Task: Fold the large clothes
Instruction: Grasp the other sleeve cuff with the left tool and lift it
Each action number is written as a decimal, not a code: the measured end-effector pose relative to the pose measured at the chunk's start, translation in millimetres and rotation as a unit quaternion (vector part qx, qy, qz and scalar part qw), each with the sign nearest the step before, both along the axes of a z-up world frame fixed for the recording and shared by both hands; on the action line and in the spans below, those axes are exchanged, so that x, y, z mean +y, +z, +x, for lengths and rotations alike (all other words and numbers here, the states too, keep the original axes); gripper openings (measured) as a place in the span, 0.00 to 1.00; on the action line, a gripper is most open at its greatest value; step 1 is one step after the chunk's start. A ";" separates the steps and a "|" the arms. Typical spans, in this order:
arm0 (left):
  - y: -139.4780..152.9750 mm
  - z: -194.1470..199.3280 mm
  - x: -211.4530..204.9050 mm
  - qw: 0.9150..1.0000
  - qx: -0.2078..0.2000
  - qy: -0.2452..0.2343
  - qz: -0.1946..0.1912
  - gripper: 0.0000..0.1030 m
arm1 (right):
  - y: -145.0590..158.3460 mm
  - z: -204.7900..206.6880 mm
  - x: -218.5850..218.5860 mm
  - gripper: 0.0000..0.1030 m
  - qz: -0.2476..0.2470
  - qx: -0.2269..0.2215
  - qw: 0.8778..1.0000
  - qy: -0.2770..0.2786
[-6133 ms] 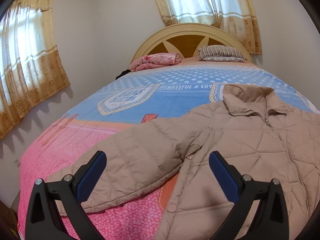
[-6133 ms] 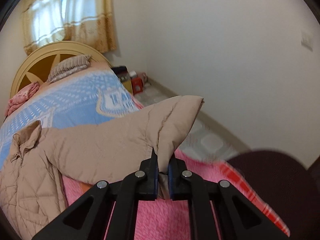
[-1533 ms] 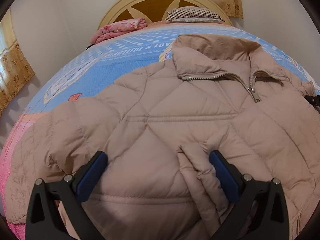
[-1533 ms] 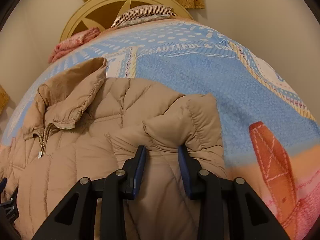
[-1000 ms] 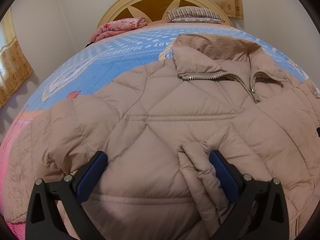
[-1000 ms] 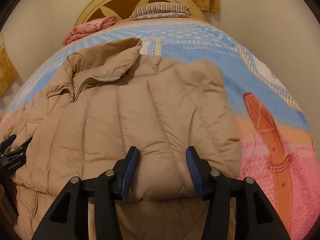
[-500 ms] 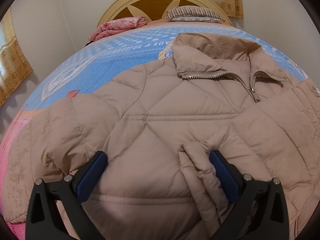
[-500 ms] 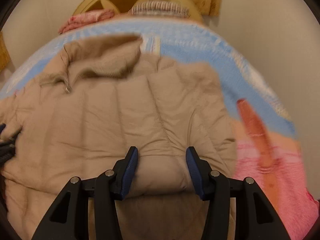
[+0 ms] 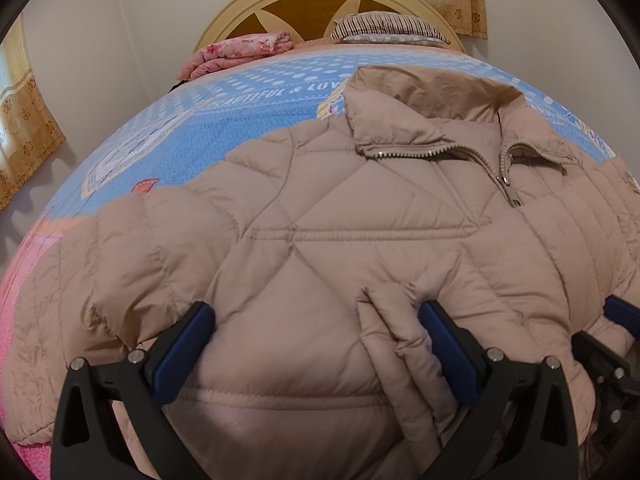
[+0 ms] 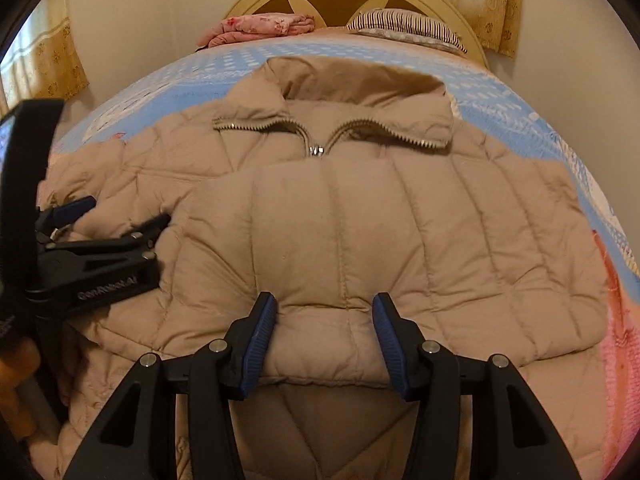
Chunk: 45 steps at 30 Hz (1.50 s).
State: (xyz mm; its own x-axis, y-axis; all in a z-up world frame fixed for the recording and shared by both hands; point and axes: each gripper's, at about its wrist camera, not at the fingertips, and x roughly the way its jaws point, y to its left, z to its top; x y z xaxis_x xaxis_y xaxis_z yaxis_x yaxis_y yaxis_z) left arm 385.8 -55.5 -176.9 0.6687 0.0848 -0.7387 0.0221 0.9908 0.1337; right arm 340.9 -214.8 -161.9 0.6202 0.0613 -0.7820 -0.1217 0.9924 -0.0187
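Note:
A beige quilted jacket lies face up on the bed, zipped, with its collar toward the headboard. My left gripper hangs open over the jacket's lower left front. The folded-in left sleeve's cuff lies against its right finger. The jacket's right sleeve is folded across the chest, just below the zipper pull. My right gripper is shut on that sleeve's puffy near edge, which bulges between the pads. In the right wrist view, the left gripper sits at the left. One right fingertip shows in the left wrist view.
The bedspread is blue toward the head of the bed and pink near me. A folded pink blanket and a striped pillow lie by the round headboard. Curtains hang at the left, and walls stand close on both sides.
My right gripper has moved left across the jacket, and the right sleeve came with it over the chest. The left gripper has stayed still and open.

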 end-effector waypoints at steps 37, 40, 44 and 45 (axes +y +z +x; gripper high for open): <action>-8.7 -188.8 370.9 0.937 -0.016 0.293 -0.187 0.85 | -4.5 -9.6 -2.1 0.52 0.007 -0.032 0.999 -0.003; -4.9 -182.1 360.8 0.942 -0.028 0.288 -0.171 0.68 | -4.5 -10.2 -1.9 0.53 0.006 -0.032 0.999 -0.003; 3.4 -167.7 356.7 0.951 -0.039 0.248 -0.181 0.16 | -4.5 -10.3 -2.1 0.53 0.006 -0.032 0.999 -0.003; 6.9 -167.4 356.5 0.953 -0.044 0.243 -0.175 0.14 | -4.5 -10.4 -2.3 0.53 0.007 -0.032 0.999 -0.003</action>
State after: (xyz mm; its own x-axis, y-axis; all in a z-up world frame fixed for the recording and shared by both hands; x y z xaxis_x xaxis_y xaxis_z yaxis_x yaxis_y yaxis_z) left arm 218.5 301.0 -170.0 0.6737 0.1583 -0.7219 -0.4469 0.8652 -0.2274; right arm 330.5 -217.1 -166.4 0.6694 0.0680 -0.7398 -0.1151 0.9933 -0.0129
